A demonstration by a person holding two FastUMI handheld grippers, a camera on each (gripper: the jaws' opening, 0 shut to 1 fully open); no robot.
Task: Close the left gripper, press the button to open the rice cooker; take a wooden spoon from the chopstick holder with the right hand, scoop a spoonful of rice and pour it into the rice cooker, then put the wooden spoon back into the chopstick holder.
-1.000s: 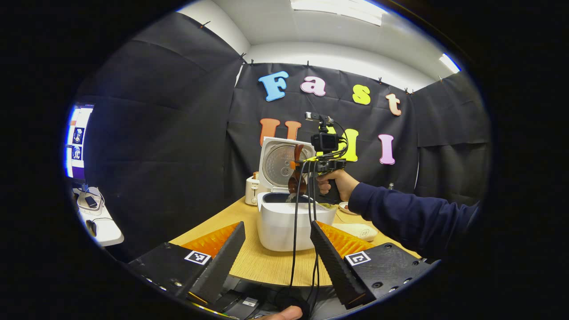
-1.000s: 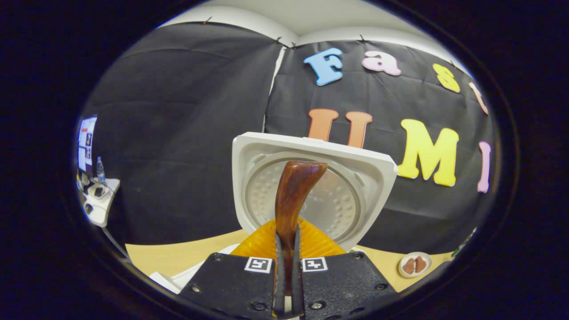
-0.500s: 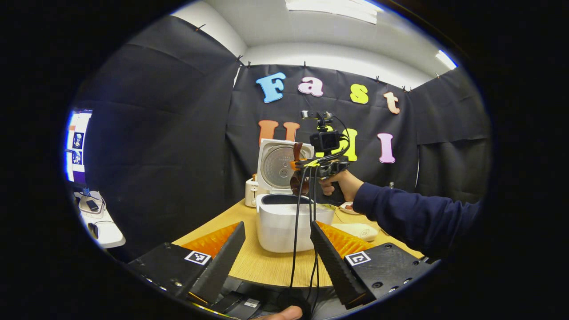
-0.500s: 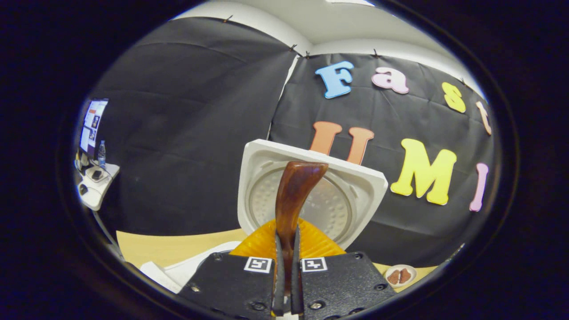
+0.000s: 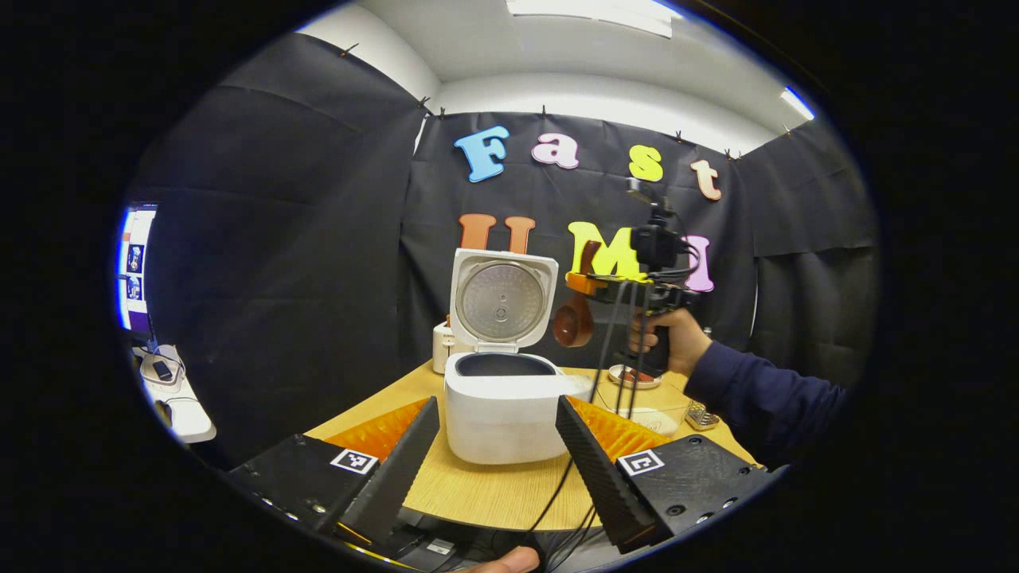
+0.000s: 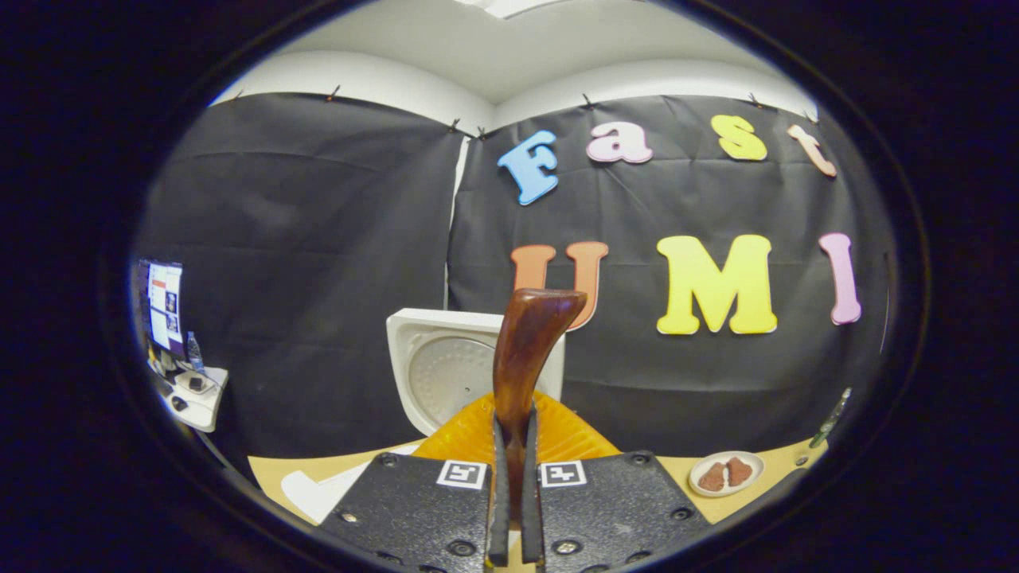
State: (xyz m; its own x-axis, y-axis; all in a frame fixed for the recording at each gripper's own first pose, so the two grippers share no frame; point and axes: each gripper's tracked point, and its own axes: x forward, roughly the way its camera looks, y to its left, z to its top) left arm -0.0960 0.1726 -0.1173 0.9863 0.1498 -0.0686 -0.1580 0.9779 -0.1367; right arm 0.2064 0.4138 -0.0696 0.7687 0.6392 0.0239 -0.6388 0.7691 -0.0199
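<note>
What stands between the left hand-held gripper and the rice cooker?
Only bare table lies between the open left hand-held gripper and the rice cooker. Cables from the right hand-held gripper, shut on the wooden spoon, hang just right of that path.

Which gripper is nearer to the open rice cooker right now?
Hard to call; probably the right. The right gripper, clamped on the wooden spoon, hangs raised beside the rice cooker. The left gripper is open, low at the table edge, facing it.

Counted one rice cooker (image 5: 497, 414), one wooden spoon (image 5: 575, 318), two grippers (image 5: 493, 469) (image 5: 593, 282), one small plate (image 6: 724, 473) holding two brown pieces (image 6: 712, 477) (image 6: 739, 471)
</note>
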